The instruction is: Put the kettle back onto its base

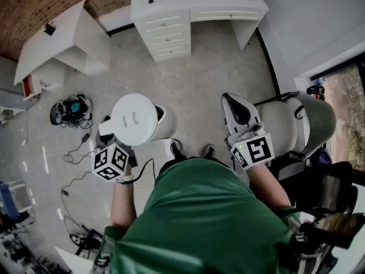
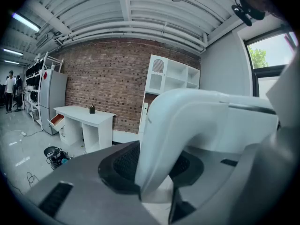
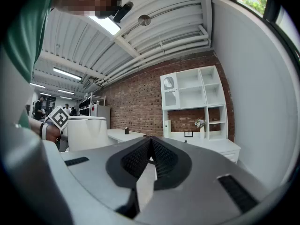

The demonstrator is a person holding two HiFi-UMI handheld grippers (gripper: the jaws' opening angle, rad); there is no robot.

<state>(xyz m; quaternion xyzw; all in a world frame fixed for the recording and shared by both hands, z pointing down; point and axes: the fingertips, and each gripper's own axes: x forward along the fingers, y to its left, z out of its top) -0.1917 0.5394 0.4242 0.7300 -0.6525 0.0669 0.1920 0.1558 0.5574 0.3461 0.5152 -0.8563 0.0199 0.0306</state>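
Observation:
A white electric kettle (image 1: pixel 136 120) hangs in the air above the floor in the head view. My left gripper (image 1: pixel 108 138) is shut on its handle at the kettle's left side. In the left gripper view the curved white handle (image 2: pixel 187 121) sits clamped between the dark pads (image 2: pixel 123 165), with the kettle body (image 2: pixel 248 130) to the right. My right gripper (image 1: pixel 228 100) is held level to the right of the kettle, shut and empty. In the right gripper view its pads (image 3: pixel 161 161) meet, and the kettle (image 3: pixel 86 132) shows at the left. No kettle base is visible.
A white desk with drawers (image 1: pixel 171 21) stands ahead, and a white shelf unit (image 1: pixel 63 39) at the far left. Cables and a dark device (image 1: pixel 73 110) lie on the floor at the left. A padded chair (image 1: pixel 299 121) is at the right.

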